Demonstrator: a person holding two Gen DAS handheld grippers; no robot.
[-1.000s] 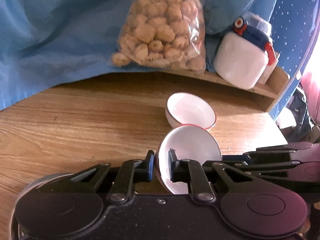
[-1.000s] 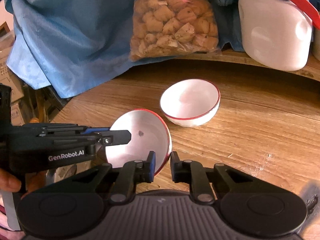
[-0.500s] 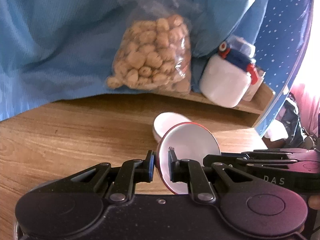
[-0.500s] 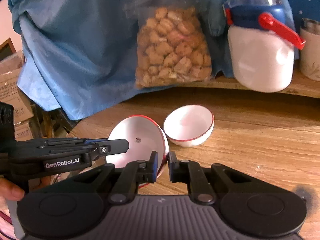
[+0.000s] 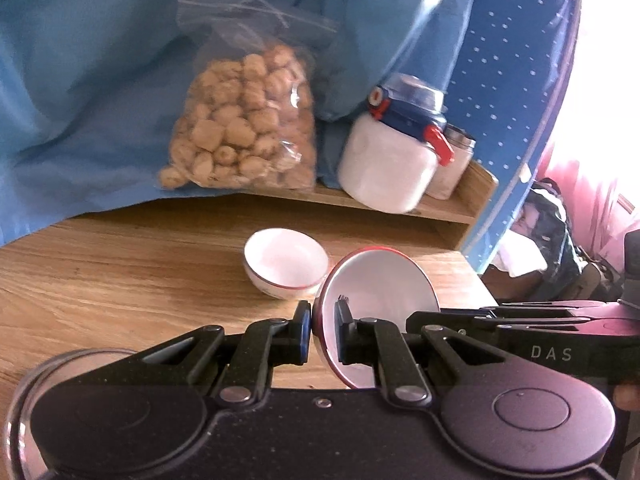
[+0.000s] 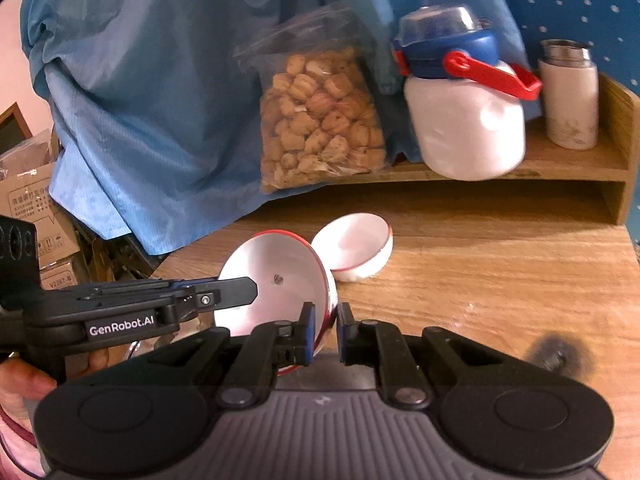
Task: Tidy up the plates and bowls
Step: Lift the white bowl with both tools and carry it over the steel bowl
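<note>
Both grippers pinch the rim of one white, red-rimmed bowl, held tilted above the wooden table. My left gripper (image 5: 323,330) is shut on the held bowl (image 5: 380,284) at its left rim. My right gripper (image 6: 325,330) is shut on the same held bowl (image 6: 276,280) at its right rim. A second white, red-rimmed bowl (image 5: 286,264) stands on the table just beyond; it also shows in the right wrist view (image 6: 356,246).
A low wooden shelf (image 6: 576,168) at the back carries a clear bag of brown snacks (image 6: 320,120), a white jar with a blue lid and red handle (image 6: 464,120) and a white flask (image 6: 568,96). Blue cloth (image 5: 100,80) hangs behind. A clear lid (image 5: 24,392) lies at lower left.
Both grippers have pulled back and up with the held bowl. The bowl on the table now sits farther away, and more of the shelf shows.
</note>
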